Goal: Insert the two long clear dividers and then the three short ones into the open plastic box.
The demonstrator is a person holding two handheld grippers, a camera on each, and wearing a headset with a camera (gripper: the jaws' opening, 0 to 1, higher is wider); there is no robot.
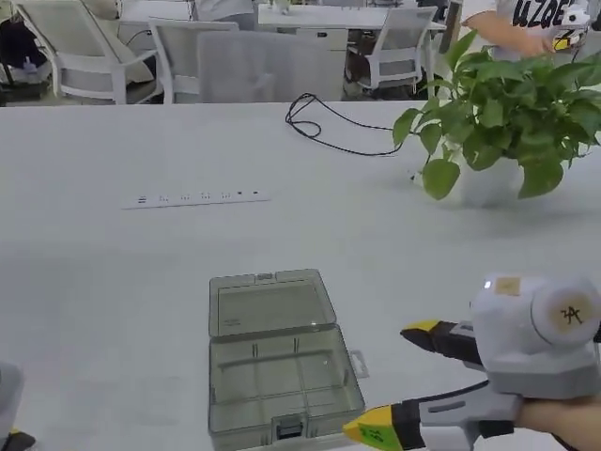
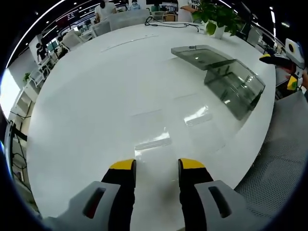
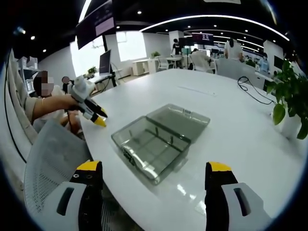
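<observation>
- White table (image 1: 113,282) – long, bare-topped, in an open office; pale chairs (image 1: 84,52) stand behind its far edge.
- Plastic box (image 1: 282,376): smoky clear, open, near the table's near edge. Its lid (image 1: 270,305) lies flat on the far side and the base faces up, latch toward the person. In the right gripper view, short ribs show along the inner walls of the base.
- Dividers (image 2: 153,139): faint clear flat pieces lying on the table, seen in the left gripper view by their glare. They lie between the left gripper and the box, apart from both; their count cannot be told.
- Left gripper (image 2: 157,166): yellow-tipped jaws a modest gap apart, nothing between them, low over the table near its edge.
- Right gripper (image 1: 392,381): held in a hand (image 1: 563,418) just right of the box and pointing at it – jaws spread wide, nothing between them, clear of the box.
- Power strip (image 1: 195,198): white, flat on the table beyond the box.
- Black cable (image 1: 324,127): looped on the far part of the table.
- Potted plant (image 1: 507,108): green, leafy, at the far right.
</observation>
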